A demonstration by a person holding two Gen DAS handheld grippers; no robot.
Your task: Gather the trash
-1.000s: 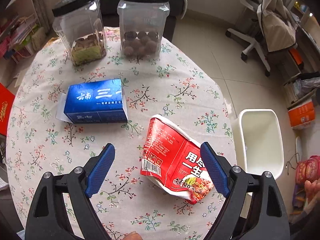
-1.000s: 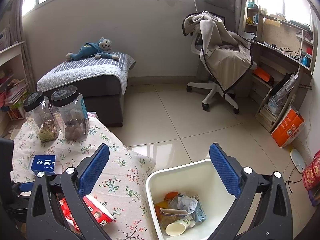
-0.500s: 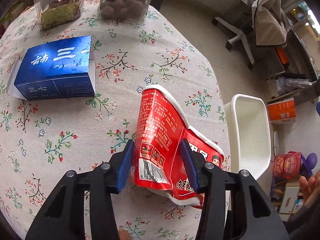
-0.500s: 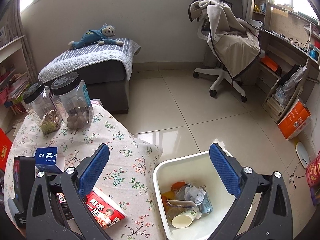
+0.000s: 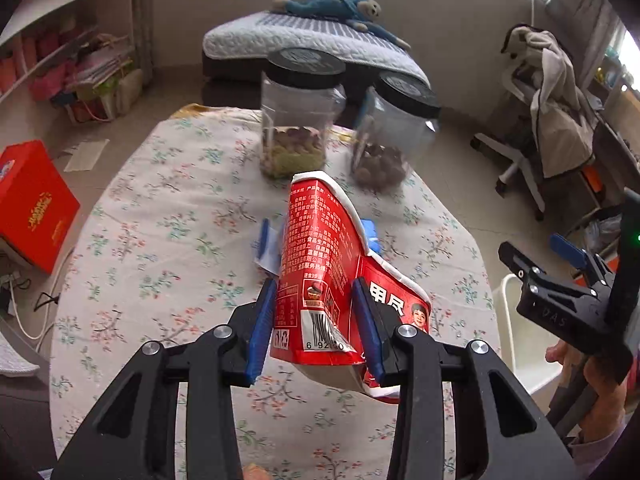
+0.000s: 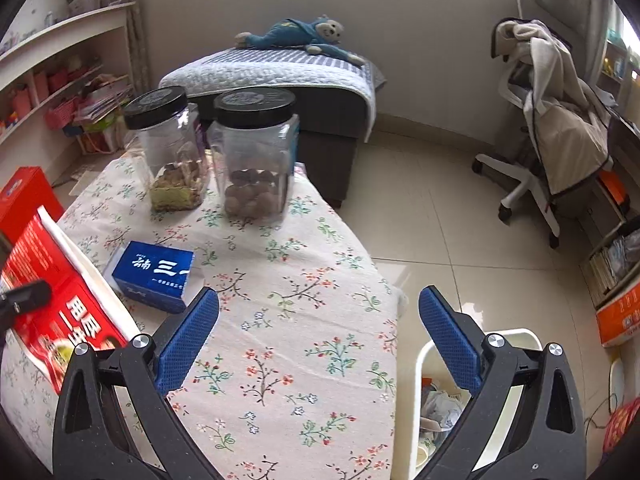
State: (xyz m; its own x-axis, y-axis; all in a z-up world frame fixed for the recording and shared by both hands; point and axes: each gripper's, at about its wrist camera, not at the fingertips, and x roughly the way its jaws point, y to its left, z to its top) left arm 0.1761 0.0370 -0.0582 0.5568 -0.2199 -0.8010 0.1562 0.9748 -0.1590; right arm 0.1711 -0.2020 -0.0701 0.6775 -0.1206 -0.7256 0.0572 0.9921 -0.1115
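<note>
Above the floral-cloth counter (image 5: 168,216), the left claw (image 5: 316,320) has the flattened red noodle carton (image 5: 320,264) between its 2 blue pads, and the jaws are closing on it — the carton's barcode end sits pinched between them while its white-rimmed upper end sticks up and away toward the 2 jars (image 5: 300,120). From the right wrist view the carton (image 6: 52,280) shows tilted at the left edge, seemingly lifted clear of the cloth. The step in hand looks like the pick-up and carry of this piece of trash.

The right claw (image 6: 320,344) hangs spread wide with nothing in it, over the counter's near edge. Just beside it, below the edge, stands the white bin (image 6: 520,338), already holding crumpled waste.

Next, the carton probably needs swinging rightward past the counter's edge and over the bin's mouth before release; being long and floppy, it may catch the rim unless dropped end-first. A blue box (image 6: 154,274) lies on the cloth — likely the following item, and the free right claw is near it.
</note>
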